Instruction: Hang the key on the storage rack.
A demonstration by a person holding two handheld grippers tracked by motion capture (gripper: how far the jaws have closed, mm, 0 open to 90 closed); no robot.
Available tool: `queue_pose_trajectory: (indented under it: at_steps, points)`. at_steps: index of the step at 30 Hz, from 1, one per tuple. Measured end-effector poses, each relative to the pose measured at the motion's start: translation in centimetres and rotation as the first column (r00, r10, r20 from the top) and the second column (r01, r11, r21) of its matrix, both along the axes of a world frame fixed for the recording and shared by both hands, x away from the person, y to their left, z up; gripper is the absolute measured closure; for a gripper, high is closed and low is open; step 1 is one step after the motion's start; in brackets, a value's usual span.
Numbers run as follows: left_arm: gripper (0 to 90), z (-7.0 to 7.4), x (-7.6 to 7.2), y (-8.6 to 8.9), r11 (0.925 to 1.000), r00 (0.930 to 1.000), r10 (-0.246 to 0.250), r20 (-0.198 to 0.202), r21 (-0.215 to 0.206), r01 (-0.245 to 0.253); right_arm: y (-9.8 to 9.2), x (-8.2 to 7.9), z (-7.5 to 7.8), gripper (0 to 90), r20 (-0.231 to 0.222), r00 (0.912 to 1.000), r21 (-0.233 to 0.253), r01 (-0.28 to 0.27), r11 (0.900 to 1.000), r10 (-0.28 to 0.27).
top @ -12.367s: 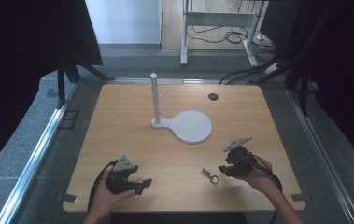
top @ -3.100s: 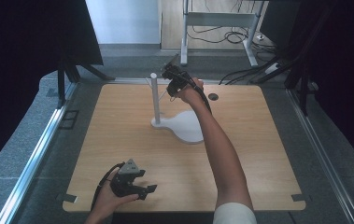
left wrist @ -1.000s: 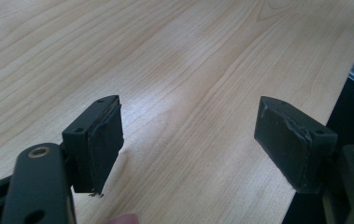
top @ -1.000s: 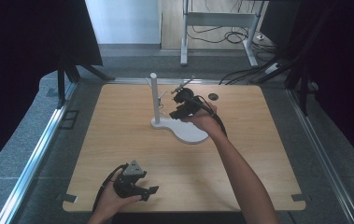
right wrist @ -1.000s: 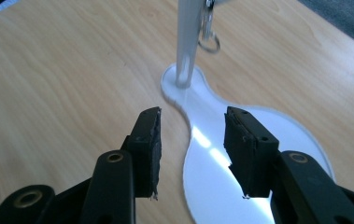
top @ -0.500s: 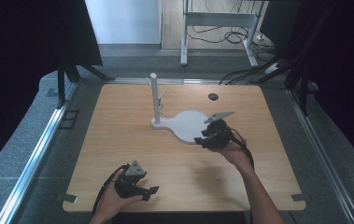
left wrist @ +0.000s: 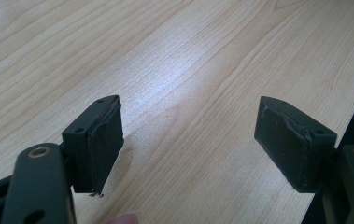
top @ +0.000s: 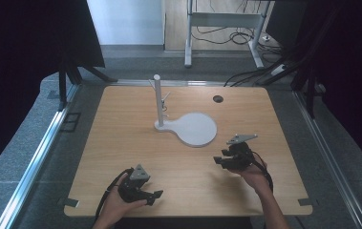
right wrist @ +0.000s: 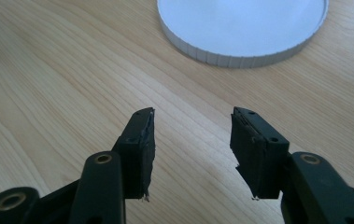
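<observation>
— Moved since half a second back? Right claw (top: 219,161) drawn further down and right across the bench (top: 121,143), now at lower right of the high view, clear of the white stand (top: 188,128). Twelve seconds back, a small item lying on the bench beside that claw; gone from that spot now.

— And the left claw (top: 157,195)?

— Same place as before, bottom of the frame left of centre, gripped in the left hand (top: 116,205), close to the near edge of the bench. Jaws spread wide in the left gripper view, nothing between them but bare wood grain.

— Right one spread too?

— Apart, yes, though less widely. Empty between the jaws in the right gripper view, round white base (right wrist: 244,28) of the stand ahead at the top of the frame, not touching.

— Anything on the stand?

— Upright post (top: 158,100) at centre of the high view, with something small and thin hanging beside it near the top (top: 165,97). Too small to tell what. Dark round hole (top: 217,98) in the bench at upper right of the stand.
</observation>
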State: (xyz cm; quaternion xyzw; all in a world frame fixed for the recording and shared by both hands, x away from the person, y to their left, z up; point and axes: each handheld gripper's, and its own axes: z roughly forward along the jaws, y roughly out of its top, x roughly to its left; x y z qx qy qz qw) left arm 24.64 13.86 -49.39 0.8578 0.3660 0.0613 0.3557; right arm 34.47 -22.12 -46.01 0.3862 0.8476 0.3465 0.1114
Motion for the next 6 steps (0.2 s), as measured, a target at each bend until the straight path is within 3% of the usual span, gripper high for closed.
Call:
queue_pose_trajectory:
  at_steps: [6]
  points:
    - [24.0, 0.16, 0.02, 0.18, 1.0000, 1.0000, 0.000, 0.007, -0.004, 0.000, -0.26, -0.34, -0.69, 46.5, 0.004, 0.9996, -0.007, 0.027, 1.000, -0.027]
